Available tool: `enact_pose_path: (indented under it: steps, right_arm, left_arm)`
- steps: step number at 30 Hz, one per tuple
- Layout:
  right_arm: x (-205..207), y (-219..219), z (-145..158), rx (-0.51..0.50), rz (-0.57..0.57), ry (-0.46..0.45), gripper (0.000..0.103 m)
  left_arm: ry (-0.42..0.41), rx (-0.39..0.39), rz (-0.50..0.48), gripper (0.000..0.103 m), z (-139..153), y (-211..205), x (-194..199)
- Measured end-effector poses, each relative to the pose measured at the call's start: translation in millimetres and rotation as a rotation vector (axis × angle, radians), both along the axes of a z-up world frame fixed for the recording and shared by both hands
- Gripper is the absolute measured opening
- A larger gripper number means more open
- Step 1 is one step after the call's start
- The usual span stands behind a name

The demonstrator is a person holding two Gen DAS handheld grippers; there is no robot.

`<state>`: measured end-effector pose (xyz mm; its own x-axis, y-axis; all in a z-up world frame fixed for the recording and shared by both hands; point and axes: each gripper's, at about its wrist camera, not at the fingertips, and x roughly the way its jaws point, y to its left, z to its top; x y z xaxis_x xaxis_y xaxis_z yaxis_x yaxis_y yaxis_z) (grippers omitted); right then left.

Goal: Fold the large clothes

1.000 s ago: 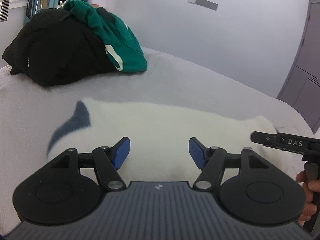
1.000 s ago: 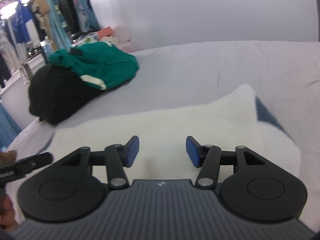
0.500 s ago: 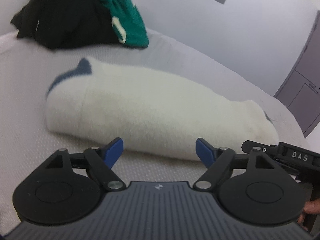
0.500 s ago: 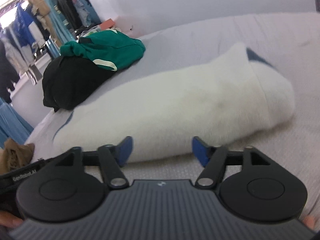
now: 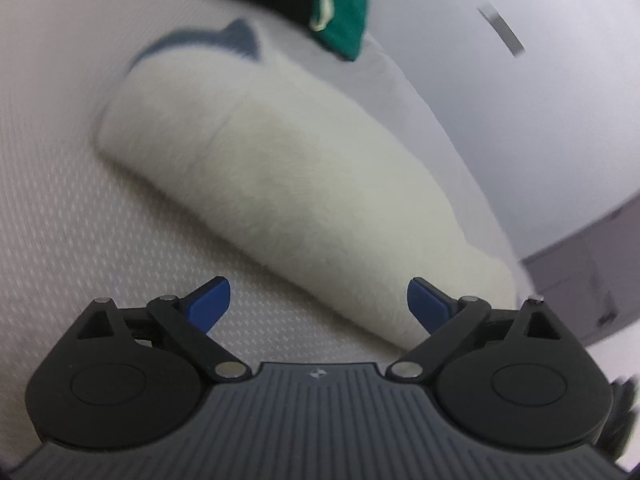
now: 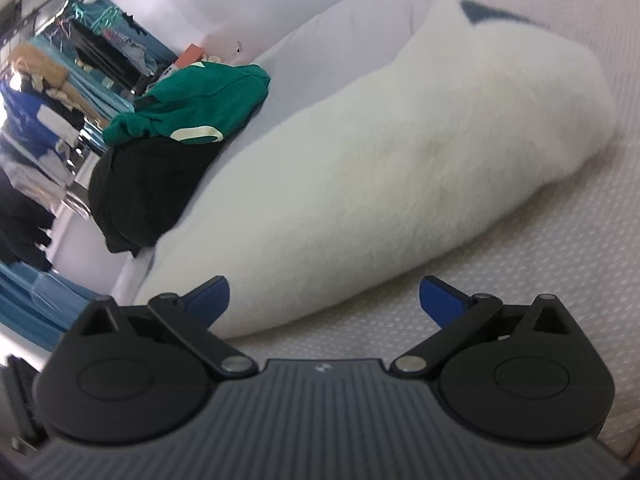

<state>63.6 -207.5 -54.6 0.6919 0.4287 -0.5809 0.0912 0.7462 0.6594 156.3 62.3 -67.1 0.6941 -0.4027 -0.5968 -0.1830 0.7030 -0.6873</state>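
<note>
A folded white fleece garment (image 5: 288, 184) with a blue-grey corner (image 5: 224, 38) lies as a long roll on the grey bed cover (image 5: 60, 208). In the right wrist view the same white garment (image 6: 384, 160) runs diagonally, its blue corner (image 6: 486, 12) at the top right. My left gripper (image 5: 319, 302) hovers just in front of the roll's near edge, its jaws opening wide, nothing pressed between the blue pads (image 5: 210, 304). My right gripper (image 6: 325, 298) sits at the near edge too, jaws opening wide, its left pad (image 6: 210, 294) close against the fleece without gripping it.
A pile of black clothing (image 6: 148, 184) topped by a green garment (image 6: 200, 104) lies on the bed beyond the roll. A clothes rack (image 6: 44, 80) stands past the bed's left side. A pale wall (image 5: 520, 100) and a grey door (image 5: 592, 280) lie behind.
Both grippers let go of the white garment and opened wide. They drew back, dropped lower and rolled, so the folded roll now lies free on the bed, tilted in both views.
</note>
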Motion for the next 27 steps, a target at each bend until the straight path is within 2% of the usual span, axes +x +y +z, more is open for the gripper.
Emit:
enact_pose_path:
  steps: [5,10,14,22,27]
  right_arm:
    - [4.8,0.3,-10.4,0.102,0.002,0.022,0.103]
    - [8.1,-1.0,-21.6,0.200,-0.010,0.048,0.103]
    - [12.4,-2.1,-32.0,0.271,-0.020,0.083,0.103]
    - [19.6,2.9,-38.4,0.296,-0.056,0.070,0.103]
    - [25.9,7.9,-41.9,0.313,-0.052,0.057,0.103]
  left_arm:
    - [0.034,-0.232,0.072,0.097,-23.1,20.0,8.0]
    - [0.035,-0.391,0.135,0.096,-42.4,32.0,12.6]
    - [0.021,-0.441,0.185,0.093,-48.3,37.9,17.1]
    - [0.009,-0.474,0.267,0.090,-58.3,49.9,35.2]
    - [0.014,-0.404,0.273,0.073,-52.9,48.9,41.4]
